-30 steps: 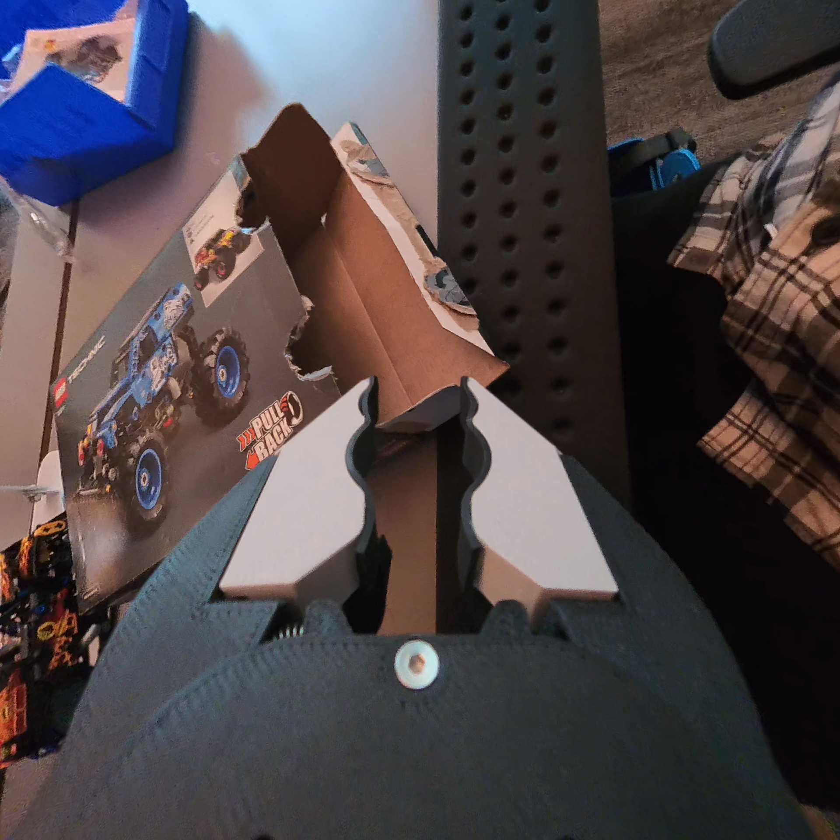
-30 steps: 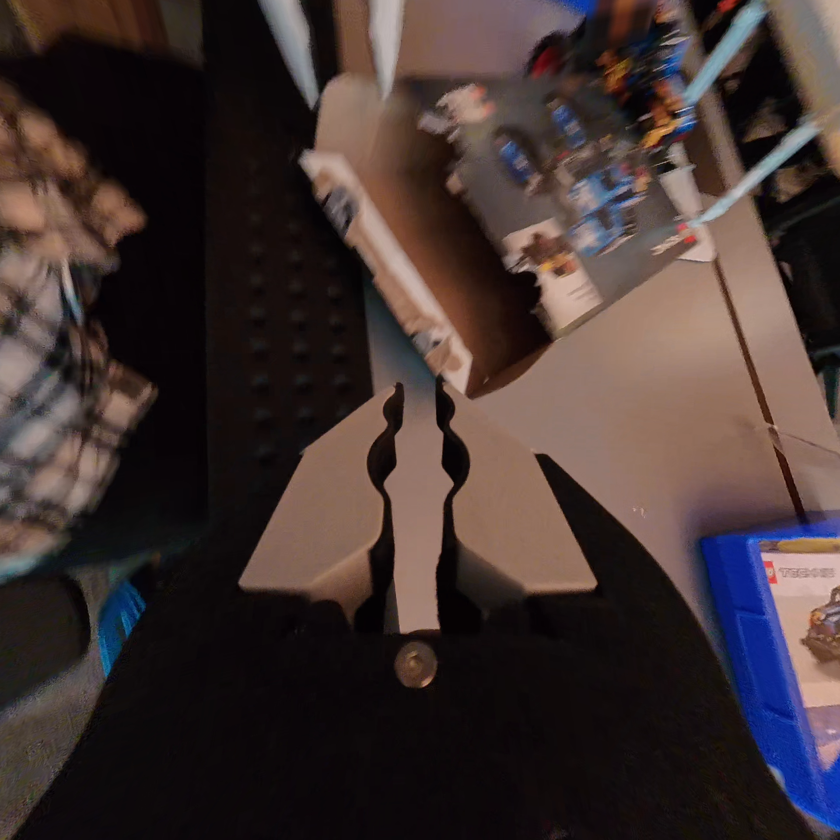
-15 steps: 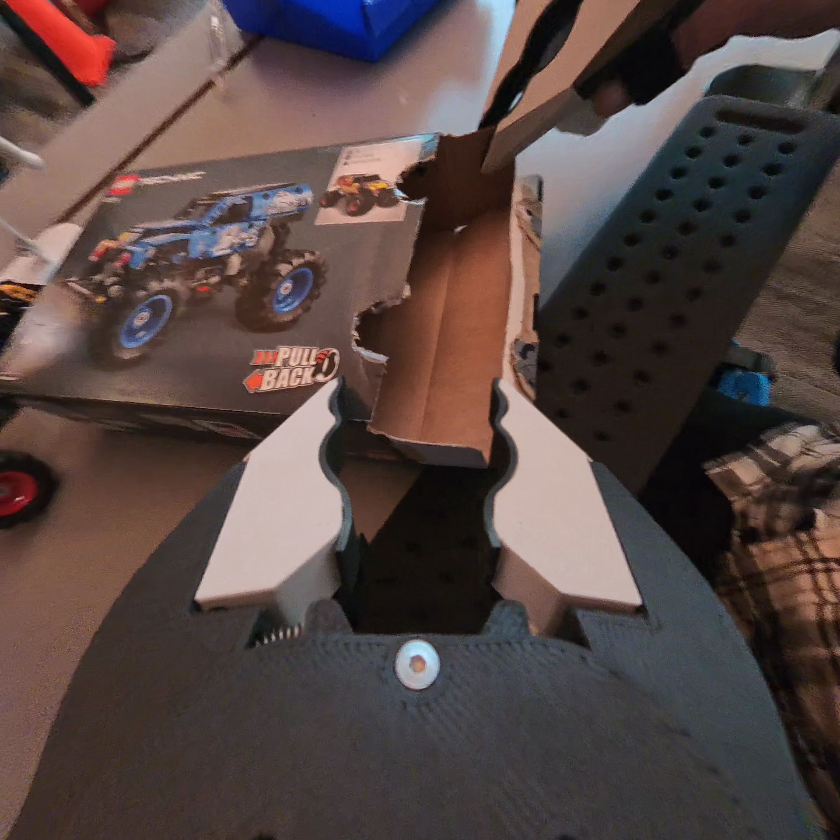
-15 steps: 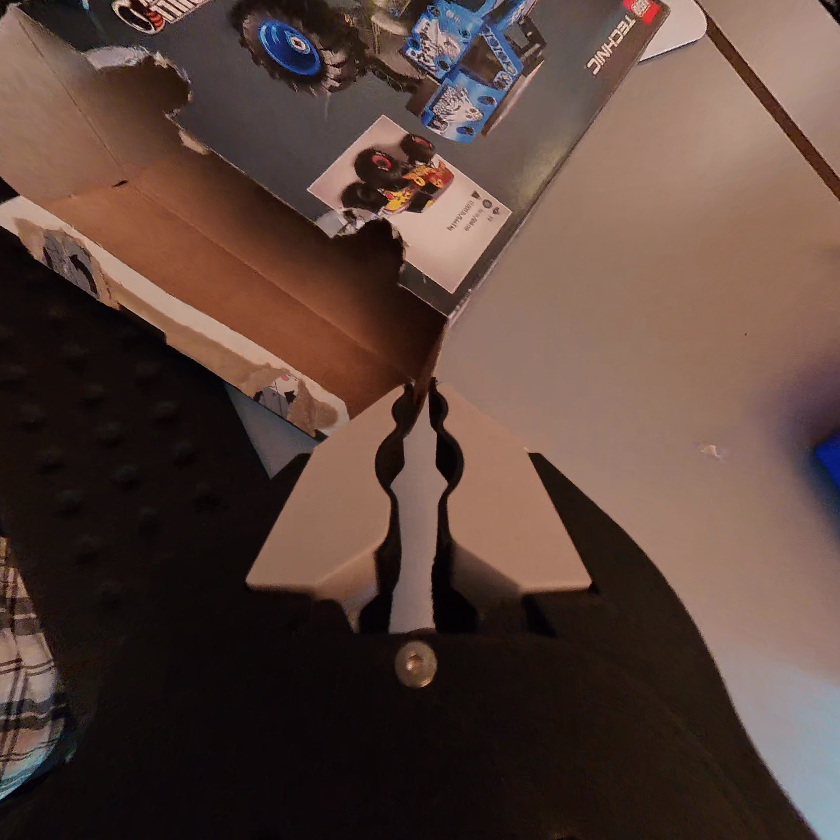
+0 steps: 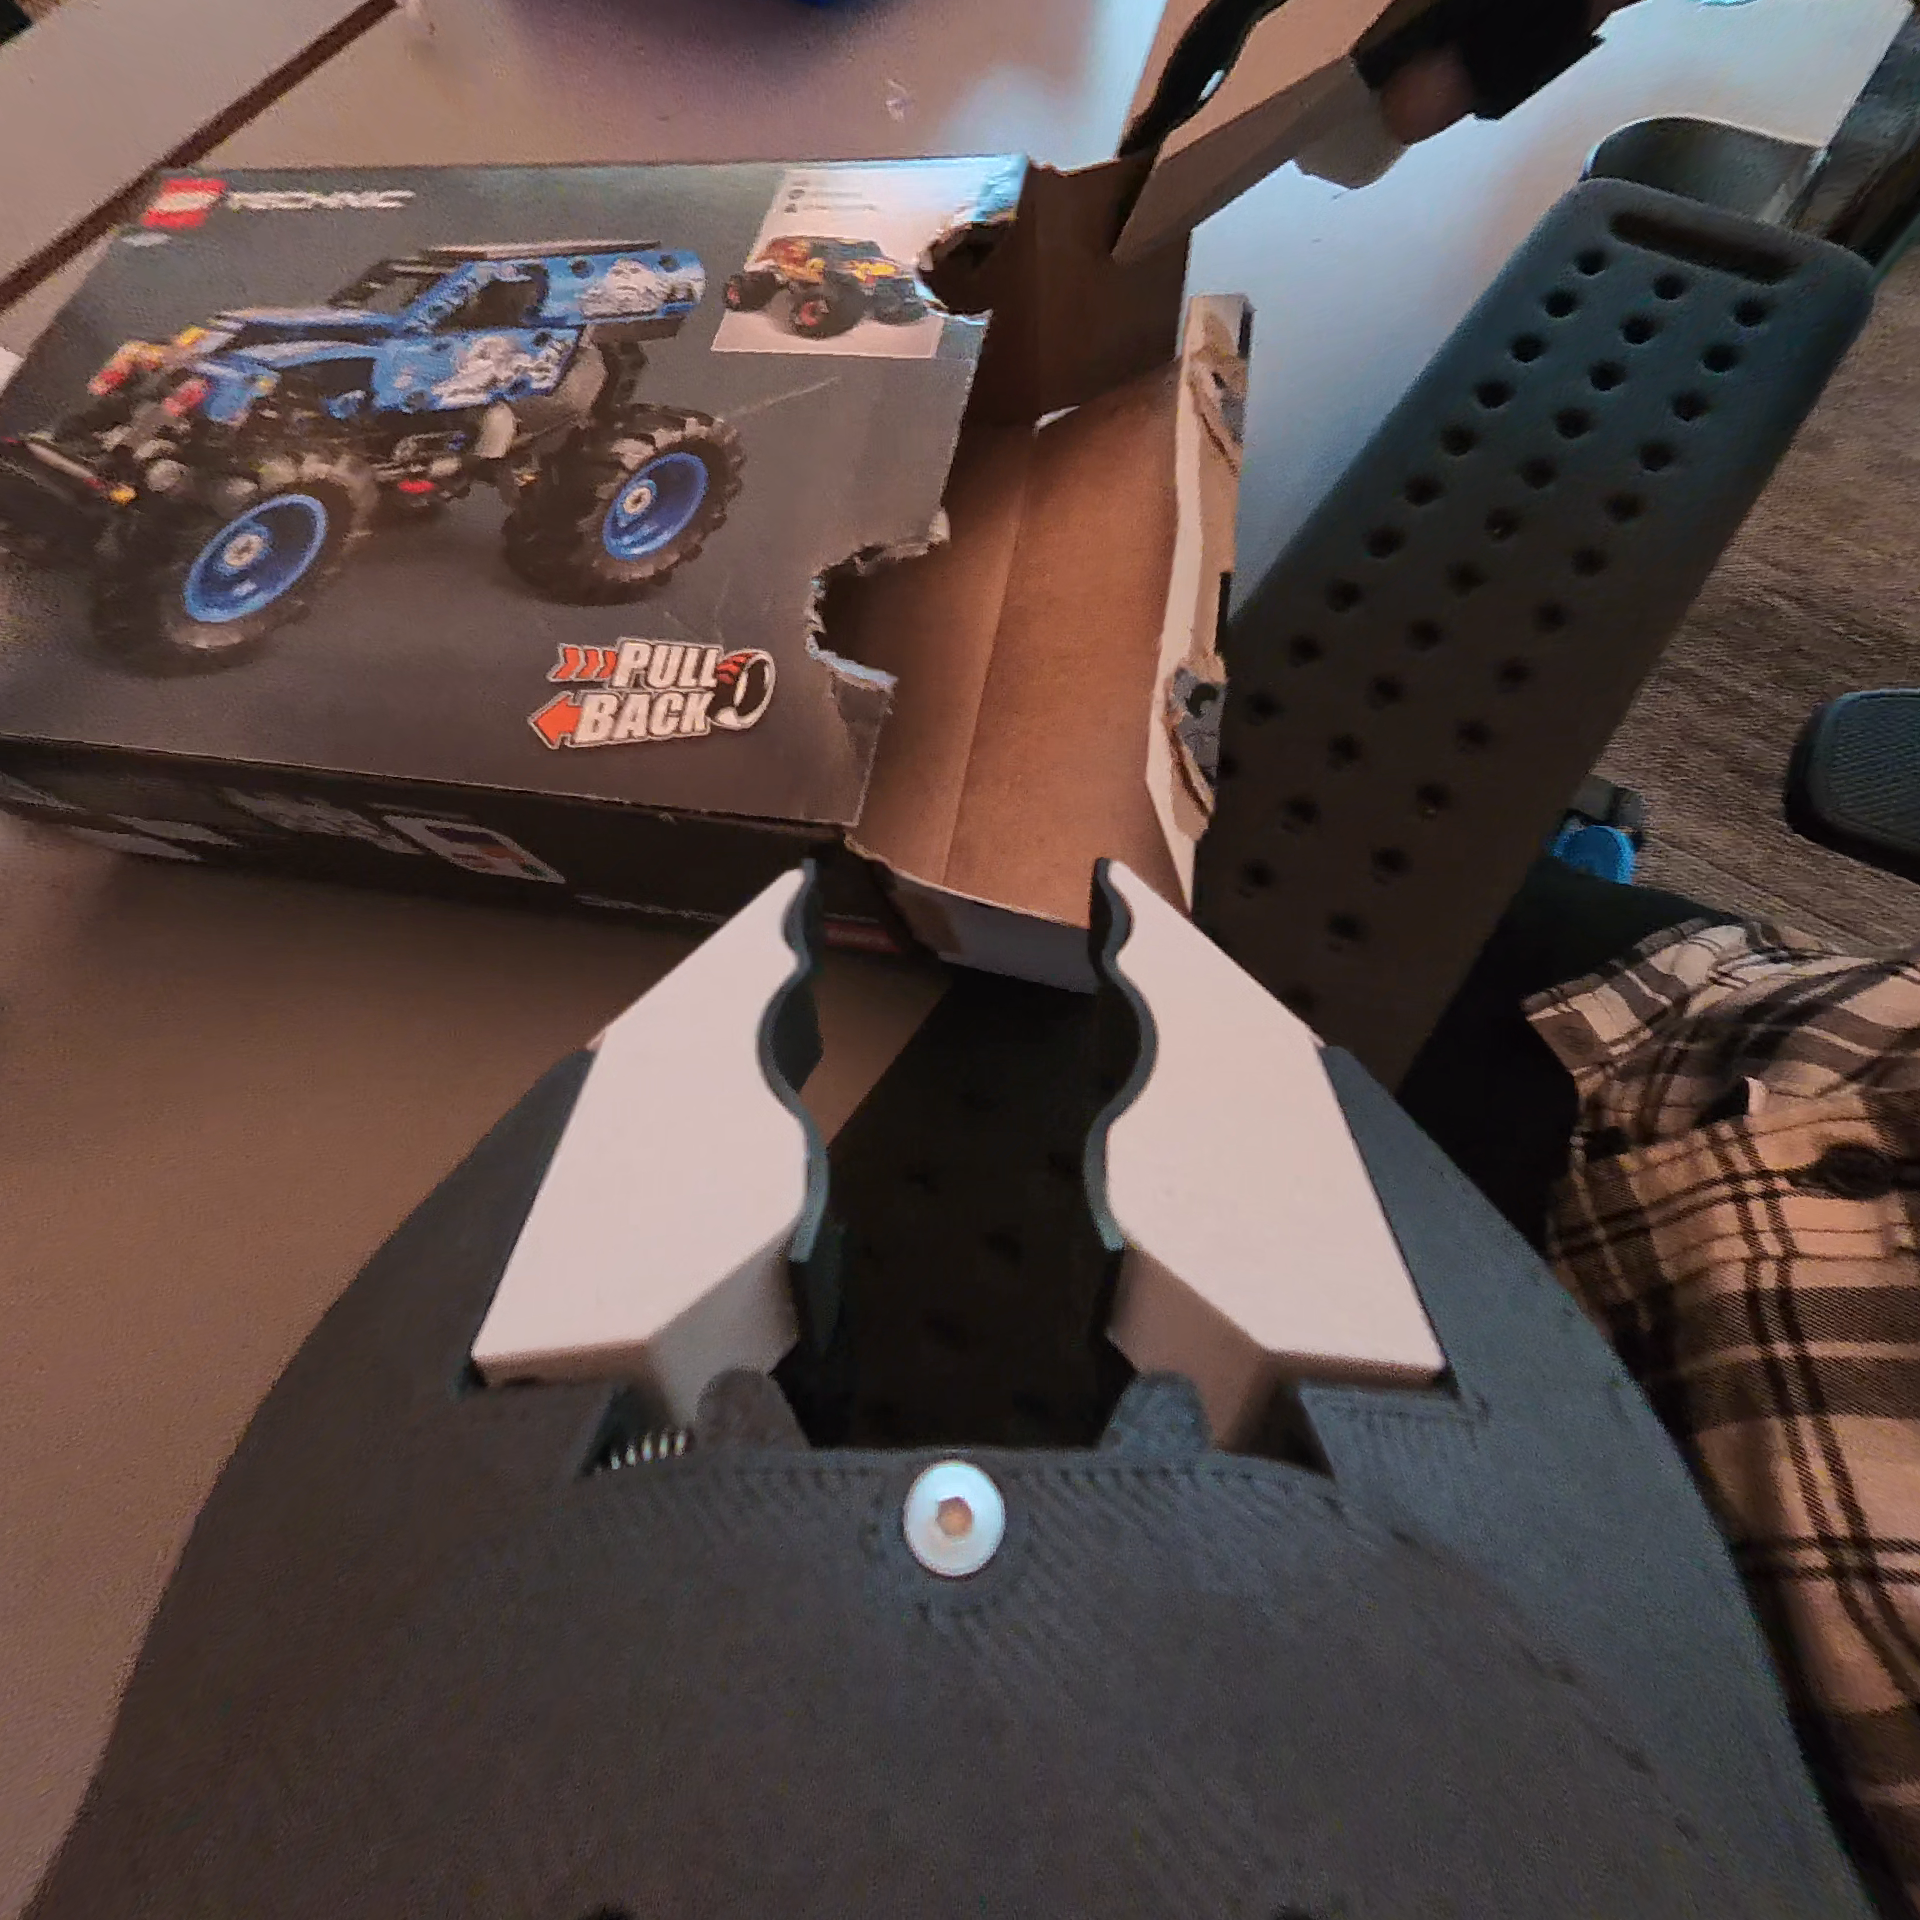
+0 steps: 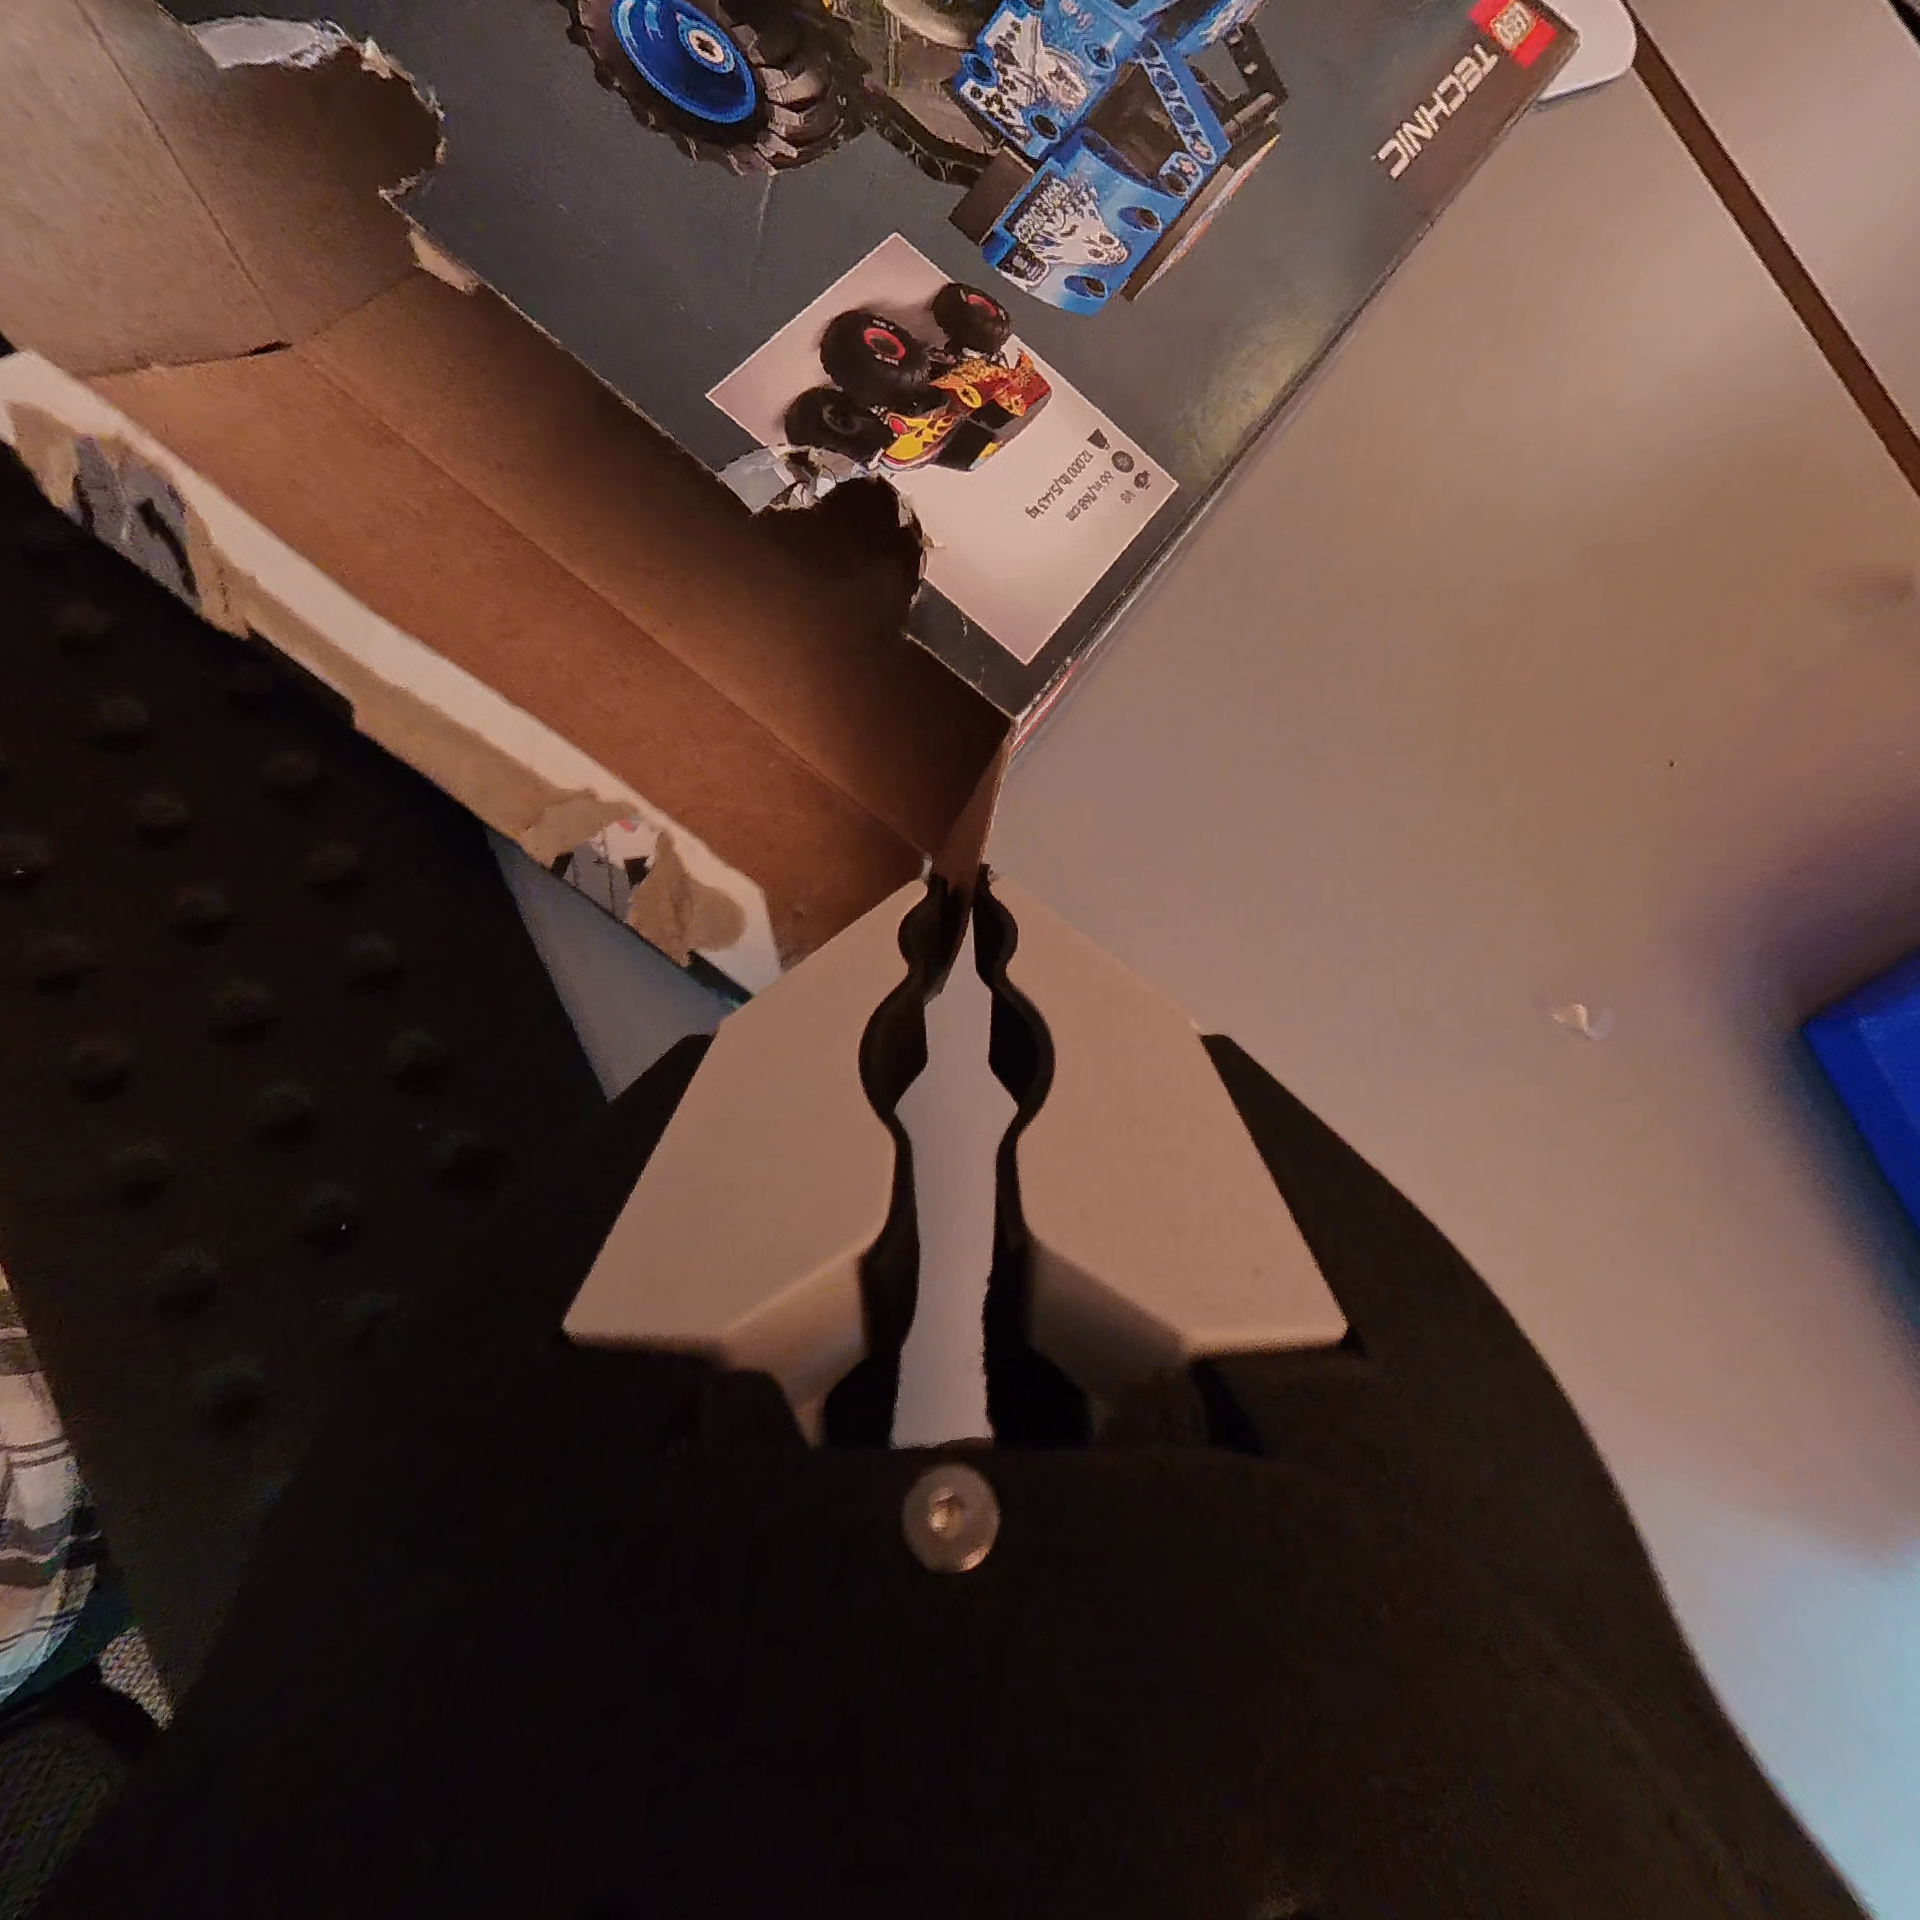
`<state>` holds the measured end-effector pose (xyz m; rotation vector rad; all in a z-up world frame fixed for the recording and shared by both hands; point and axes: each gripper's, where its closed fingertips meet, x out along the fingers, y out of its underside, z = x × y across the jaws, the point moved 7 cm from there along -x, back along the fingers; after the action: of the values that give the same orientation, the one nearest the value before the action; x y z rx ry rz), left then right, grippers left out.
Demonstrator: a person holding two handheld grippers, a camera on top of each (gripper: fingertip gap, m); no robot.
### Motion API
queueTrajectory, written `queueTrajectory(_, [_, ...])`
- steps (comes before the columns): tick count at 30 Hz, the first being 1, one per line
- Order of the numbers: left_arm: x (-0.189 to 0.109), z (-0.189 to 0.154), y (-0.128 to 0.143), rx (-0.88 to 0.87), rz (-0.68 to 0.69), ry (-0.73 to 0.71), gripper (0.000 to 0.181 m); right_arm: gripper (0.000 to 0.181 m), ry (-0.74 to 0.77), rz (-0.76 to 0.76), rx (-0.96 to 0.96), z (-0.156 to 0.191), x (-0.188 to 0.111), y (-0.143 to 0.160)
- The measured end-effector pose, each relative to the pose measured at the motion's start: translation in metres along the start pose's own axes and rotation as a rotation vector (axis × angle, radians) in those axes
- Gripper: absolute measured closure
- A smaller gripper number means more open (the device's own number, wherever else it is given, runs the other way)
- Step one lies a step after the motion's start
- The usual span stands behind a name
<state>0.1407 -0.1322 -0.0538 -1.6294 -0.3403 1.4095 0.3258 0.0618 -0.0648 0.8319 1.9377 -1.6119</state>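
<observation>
Left hand-held gripper (image 5: 951, 914): jaws wide apart, gripping nothing; the near torn end flap (image 5: 1023, 727) sat just beyond its tips.
Right hand-held gripper (image 6: 958, 883): jaws nearly closed, pinching one brown side flap (image 6: 971, 821) edge.
Toy box (image 5: 436, 499): one, torn open, lying flat on the grey counter (image 5: 208, 1091).
Perforated dark panel (image 5: 1507, 582): one, beside the box's open end.
Blue bin (image 6: 1870, 1081): one, at the counter's edge.

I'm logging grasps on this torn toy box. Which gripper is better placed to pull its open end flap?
Right. The right gripper is already shut on a corner of the box flap; the left gripper is open, its fingertips only beside the flap's near edge.
</observation>
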Motion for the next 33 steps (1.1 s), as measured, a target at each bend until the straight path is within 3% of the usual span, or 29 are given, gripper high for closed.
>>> queueTrajectory(2, [0.002, -0.001, -0.001, -0.012, -0.004, 0.033, 0.148, 0.175, 0.04, -0.009, -0.016, -0.001, -0.004, -0.002])
queueTrajectory(3, [0.003, 0.0, -0.001, -0.005, -0.003, 0.025, 0.149, 0.163, 0.063, -0.015, -0.035, 0.0, -0.008, -0.005])
queueTrajectory(5, [0.004, 0.001, -0.002, -0.012, -0.004, 0.039, 0.15, 0.157, 0.061, -0.053, -0.118, 0.011, -0.016, -0.015])
queueTrajectory(11, [0.01, 0.005, -0.006, -0.033, -0.038, 0.064, 0.175, 0.138, -0.148, -0.049, -0.343, 0.067, -0.01, -0.032])
queueTrajectory(16, [0.013, 0.007, -0.008, -0.077, -0.076, 0.106, 0.178, 0.15, -0.154, 0.057, -0.412, 0.075, 0.013, -0.019])
queueTrajectory(21, [0.008, 0.016, -0.017, -0.171, -0.175, 0.178, 0.18, 0.156, -0.141, 0.015, -0.431, 0.08, 0.01, -0.014])
queueTrajectory(25, [0.0, 0.021, -0.031, -0.22, -0.26, 0.234, 0.18, 0.157, -0.047, -0.1, -0.422, 0.077, -0.01, -0.018])
queueTrajectory(33, [-0.008, 0.025, -0.063, -0.33, -0.47, 0.356, 0.18, 0.157, 0.293, -0.333, -0.402, 0.066, -0.058, -0.029])
